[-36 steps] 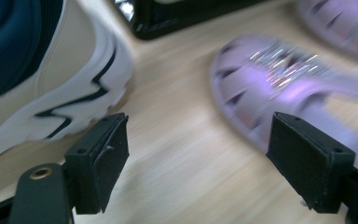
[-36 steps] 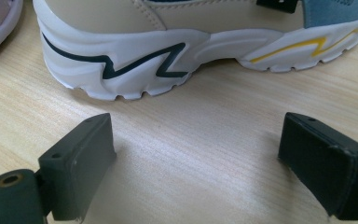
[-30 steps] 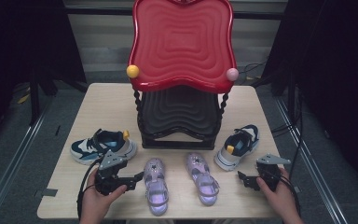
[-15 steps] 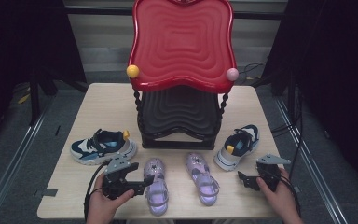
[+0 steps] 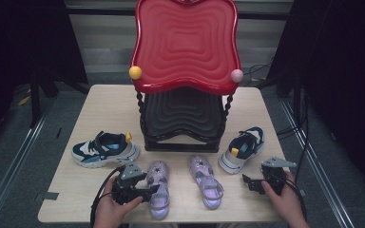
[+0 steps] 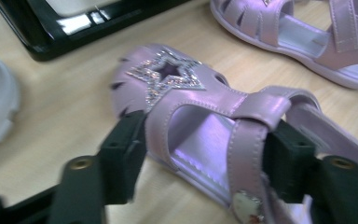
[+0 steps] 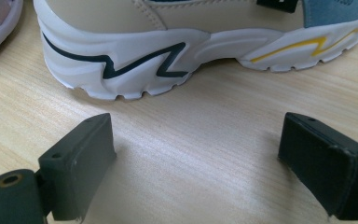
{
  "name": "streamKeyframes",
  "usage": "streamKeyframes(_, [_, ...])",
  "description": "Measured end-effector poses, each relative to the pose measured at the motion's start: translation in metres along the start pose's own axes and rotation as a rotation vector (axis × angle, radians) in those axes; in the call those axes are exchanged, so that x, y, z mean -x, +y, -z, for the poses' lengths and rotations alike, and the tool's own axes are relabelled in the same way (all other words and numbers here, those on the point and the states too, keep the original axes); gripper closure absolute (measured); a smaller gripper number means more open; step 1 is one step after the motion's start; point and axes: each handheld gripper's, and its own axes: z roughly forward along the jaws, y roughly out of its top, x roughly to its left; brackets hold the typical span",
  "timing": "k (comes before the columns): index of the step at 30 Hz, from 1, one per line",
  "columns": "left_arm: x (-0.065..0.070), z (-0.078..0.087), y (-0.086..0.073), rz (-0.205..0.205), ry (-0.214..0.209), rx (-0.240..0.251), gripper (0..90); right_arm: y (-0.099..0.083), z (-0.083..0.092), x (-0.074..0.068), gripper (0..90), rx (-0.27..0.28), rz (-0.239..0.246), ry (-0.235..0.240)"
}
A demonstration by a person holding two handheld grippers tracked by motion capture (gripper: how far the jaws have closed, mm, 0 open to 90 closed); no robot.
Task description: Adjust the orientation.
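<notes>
Left gripper (image 6: 200, 154): jaws just closing, pressing both sides of the purple sandal (image 6: 191, 116).
Right gripper (image 7: 196, 163): jaws wide apart, holding nothing, above the desk (image 7: 191, 140).

Lilac star sandal (image 6: 200, 116) flat on table, apparently undamaged.

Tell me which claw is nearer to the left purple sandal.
Left. The left claw has its jaws around the left purple sandal, closing on its sides. The right claw rests open near the right sneaker, past the other sandal.
</notes>
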Motion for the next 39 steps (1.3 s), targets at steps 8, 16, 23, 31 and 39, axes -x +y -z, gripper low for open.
streamKeyframes(8, [-0.013,-0.003,-0.007,-0.015,0.090,-0.026,50.8,0.000,0.000,0.000,9.7,0.000,0.000,0.000])
streamKeyframes(16, [-0.020,-0.004,-0.011,0.031,0.067,0.009,48.1,0.000,-0.001,0.000,9.7,0.002,-0.004,-0.001])
streamKeyframes(23, [-0.022,-0.004,-0.015,0.072,0.085,0.039,31.5,0.003,-0.003,-0.002,9.7,-0.001,-0.003,0.002])
streamKeyframes(31, [-0.017,0.004,-0.023,0.069,0.080,0.092,47.2,0.004,-0.004,-0.002,9.8,0.004,0.002,0.001])
streamKeyframes(39, [-0.017,0.011,-0.029,0.106,0.062,0.108,51.4,0.003,-0.004,-0.003,9.8,0.006,-0.005,-0.006])
